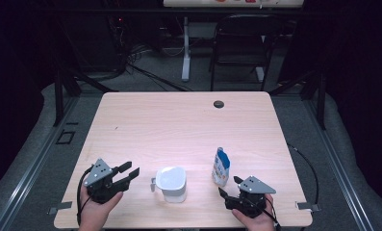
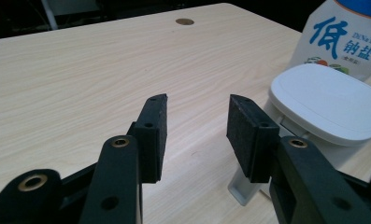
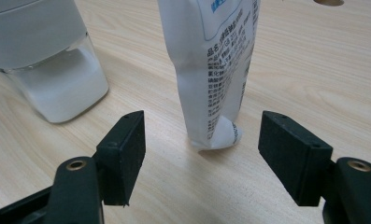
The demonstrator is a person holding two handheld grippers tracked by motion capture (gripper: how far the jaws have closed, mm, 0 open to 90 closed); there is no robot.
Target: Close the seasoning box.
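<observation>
A white lidded container [image 1: 171,180] with a small side tab stands near the front middle of the wooden table [image 1: 179,120]. To its right stands a white and blue salt pouch [image 1: 221,167], upright. My left gripper [image 1: 132,169] sits left of the container, open and holding nothing. In the left gripper view its jaws [image 2: 197,105] point past the container's lid [image 2: 328,100] toward the pouch [image 2: 342,42]. My right gripper [image 1: 228,186] rests just in front of the pouch, open. The pouch [image 3: 216,70] stands a little beyond its jaws [image 3: 202,120], with the container [image 3: 47,56] to the left.
A round cable hole [image 1: 219,104] marks the table's far edge. Behind the table are a black chair [image 1: 241,43] and a white desk leg [image 1: 185,48]. Bare tabletop spreads across the far half of the table.
</observation>
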